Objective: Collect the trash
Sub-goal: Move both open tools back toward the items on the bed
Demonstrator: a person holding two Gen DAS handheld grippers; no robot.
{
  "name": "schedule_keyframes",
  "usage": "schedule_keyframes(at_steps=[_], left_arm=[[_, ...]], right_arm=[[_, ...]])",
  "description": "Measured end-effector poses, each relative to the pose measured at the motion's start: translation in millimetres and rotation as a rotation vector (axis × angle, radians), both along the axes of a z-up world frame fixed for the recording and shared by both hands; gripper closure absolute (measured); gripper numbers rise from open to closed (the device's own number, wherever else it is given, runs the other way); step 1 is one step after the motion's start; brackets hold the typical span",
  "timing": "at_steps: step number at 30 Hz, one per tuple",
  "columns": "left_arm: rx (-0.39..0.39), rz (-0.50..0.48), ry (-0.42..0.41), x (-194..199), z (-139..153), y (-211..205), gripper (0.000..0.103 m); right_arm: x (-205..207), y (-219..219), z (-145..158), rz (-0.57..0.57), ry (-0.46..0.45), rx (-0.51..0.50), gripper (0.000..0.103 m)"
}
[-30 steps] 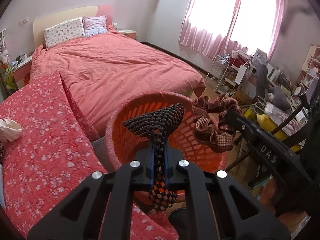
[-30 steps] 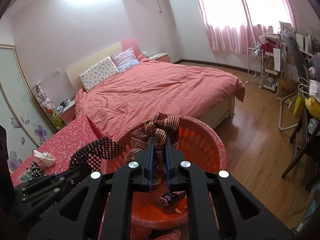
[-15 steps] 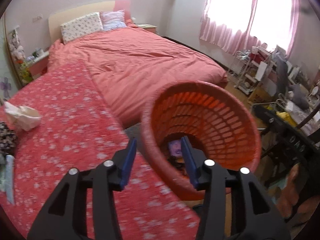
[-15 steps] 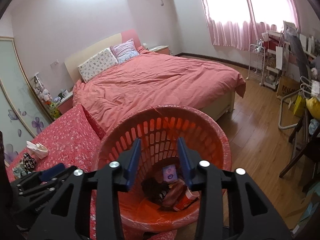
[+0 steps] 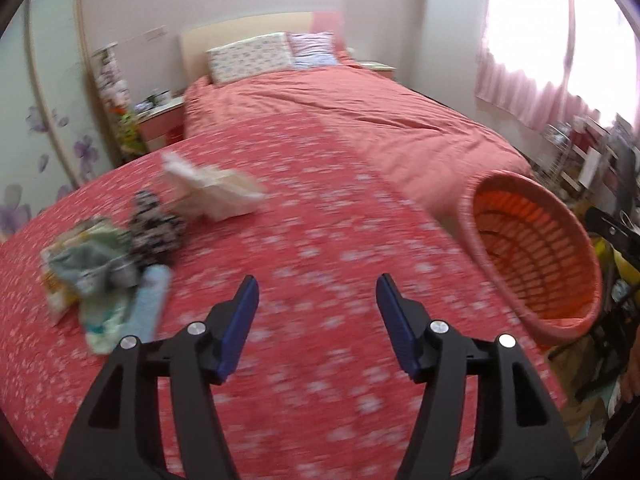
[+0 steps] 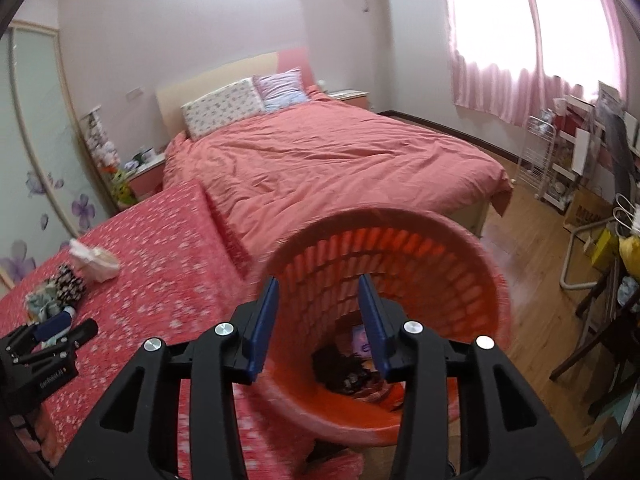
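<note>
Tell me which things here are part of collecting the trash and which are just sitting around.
Part of the job:
orange basket
crumpled white tissue
pile of wrappers and scraps
left gripper, jaws opening, empty
right gripper, open, empty

Just there:
bed
pillows
wire rack

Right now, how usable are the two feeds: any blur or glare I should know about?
Left wrist view: heavy motion blur over the tablecloth and the trash pile; the window is blown out white. Right wrist view: steadier, the bed reads clearly, only the basket rim smears, and its window is overexposed too. Both bend at the edges.
</note>
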State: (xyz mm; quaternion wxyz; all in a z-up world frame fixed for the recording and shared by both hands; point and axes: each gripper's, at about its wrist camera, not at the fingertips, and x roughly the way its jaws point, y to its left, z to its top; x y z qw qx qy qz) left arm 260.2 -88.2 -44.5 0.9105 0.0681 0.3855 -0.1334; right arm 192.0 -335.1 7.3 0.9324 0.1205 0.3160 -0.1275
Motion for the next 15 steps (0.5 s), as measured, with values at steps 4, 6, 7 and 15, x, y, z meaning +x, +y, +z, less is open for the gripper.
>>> schedule_keyframes(at_steps=[4, 6, 7, 15], left_arm=[[-0.008, 0.090, 0.003, 5.0, -0.2, 47.0, 0.042], [-0.014, 0.140, 0.004, 7.0, -0.8, 73.2, 0.041], [-0.016, 0.156, 0.005, 7.0, -2.0, 81.5, 0.041], [-0.061, 0.331, -0.007, 16.9, 0.5, 166.7, 0.041]], right_arm=[[9.2, 29.8, -0.2, 0.057, 0.012, -0.010, 0.061], [15.2, 46.4, -0.9, 0.093, 0.021, -0.015, 0.061], [17.1, 53.7, -1.1, 0.104, 0.024, -0.017, 0.061], [34.8, 111.7, -8.4, 0.220, 0.055, -0.032, 0.061]])
